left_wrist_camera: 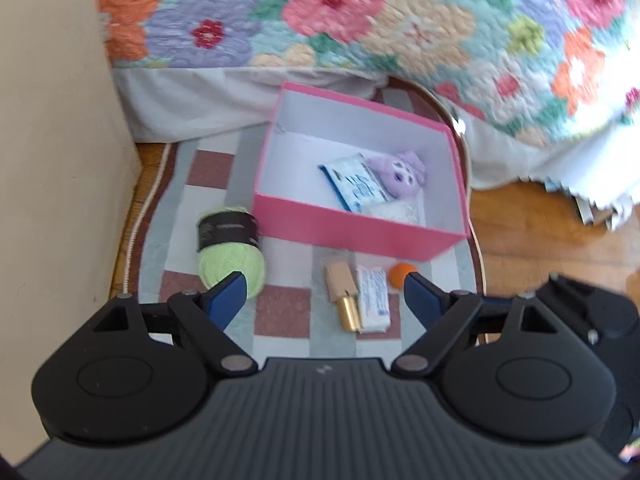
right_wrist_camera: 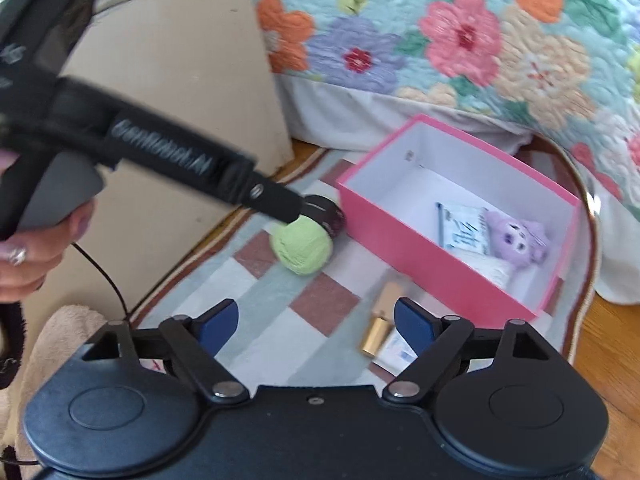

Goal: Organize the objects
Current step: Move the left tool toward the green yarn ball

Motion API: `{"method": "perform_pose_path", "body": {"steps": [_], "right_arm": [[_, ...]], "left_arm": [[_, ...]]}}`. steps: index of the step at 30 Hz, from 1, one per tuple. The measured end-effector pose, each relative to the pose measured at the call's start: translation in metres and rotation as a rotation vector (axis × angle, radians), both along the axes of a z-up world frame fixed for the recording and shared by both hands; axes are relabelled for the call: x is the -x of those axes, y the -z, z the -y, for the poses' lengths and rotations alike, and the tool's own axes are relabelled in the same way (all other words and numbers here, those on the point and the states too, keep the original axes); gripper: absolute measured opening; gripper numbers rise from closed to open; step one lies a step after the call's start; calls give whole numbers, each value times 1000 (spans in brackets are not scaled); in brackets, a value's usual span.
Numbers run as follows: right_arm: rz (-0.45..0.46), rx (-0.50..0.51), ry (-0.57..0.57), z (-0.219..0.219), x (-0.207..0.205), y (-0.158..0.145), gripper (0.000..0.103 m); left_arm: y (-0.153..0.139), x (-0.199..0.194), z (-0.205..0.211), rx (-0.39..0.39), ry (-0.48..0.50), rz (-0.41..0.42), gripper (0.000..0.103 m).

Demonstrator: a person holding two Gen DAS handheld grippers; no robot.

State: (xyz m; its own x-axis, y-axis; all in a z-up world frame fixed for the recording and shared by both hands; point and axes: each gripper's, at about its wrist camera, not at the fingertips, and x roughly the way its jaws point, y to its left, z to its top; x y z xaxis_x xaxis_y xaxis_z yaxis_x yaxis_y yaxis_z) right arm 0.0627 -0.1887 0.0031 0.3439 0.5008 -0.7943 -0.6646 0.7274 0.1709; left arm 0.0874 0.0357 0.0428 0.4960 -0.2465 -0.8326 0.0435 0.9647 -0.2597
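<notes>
An open pink box [left_wrist_camera: 352,232] [right_wrist_camera: 424,264] stands on a checked rug [left_wrist_camera: 280,312] [right_wrist_camera: 260,300]. Inside lie a purple plush toy [left_wrist_camera: 402,172] [right_wrist_camera: 516,238], a blue-and-white packet [left_wrist_camera: 354,186] [right_wrist_camera: 462,228] and a white item [left_wrist_camera: 394,212]. In front of the box lie a green yarn ball with a black band [left_wrist_camera: 230,256] [right_wrist_camera: 304,248], a gold-and-tan tube [left_wrist_camera: 344,296] [right_wrist_camera: 380,328], a white packet [left_wrist_camera: 372,298] [right_wrist_camera: 394,354] and a small orange ball [left_wrist_camera: 402,274]. My left gripper [left_wrist_camera: 324,300] is open above these items. My right gripper [right_wrist_camera: 316,328] is open and empty.
A bed with a floral quilt [left_wrist_camera: 360,20] [right_wrist_camera: 460,40] stands behind the box. A beige wall or panel [left_wrist_camera: 52,140] [right_wrist_camera: 176,92] is on the left. Wood floor [left_wrist_camera: 540,232] lies right of the rug. The left gripper's body [right_wrist_camera: 160,148] crosses the right wrist view.
</notes>
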Motion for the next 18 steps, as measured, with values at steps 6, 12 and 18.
{"method": "perform_pose_path", "body": {"steps": [6, 12, 18], "right_arm": [[16, -50, -41, -18, -6, 6, 91], [-2, -136, -119, -40, -17, 20, 91], [-19, -107, -130, -68, -36, 54, 91]], "left_arm": [[16, -12, -26, -17, -21, 22, 93], [45, -30, -44, 68, 10, 15, 96], [78, -40, -51, 107, 10, -12, 96]]}}
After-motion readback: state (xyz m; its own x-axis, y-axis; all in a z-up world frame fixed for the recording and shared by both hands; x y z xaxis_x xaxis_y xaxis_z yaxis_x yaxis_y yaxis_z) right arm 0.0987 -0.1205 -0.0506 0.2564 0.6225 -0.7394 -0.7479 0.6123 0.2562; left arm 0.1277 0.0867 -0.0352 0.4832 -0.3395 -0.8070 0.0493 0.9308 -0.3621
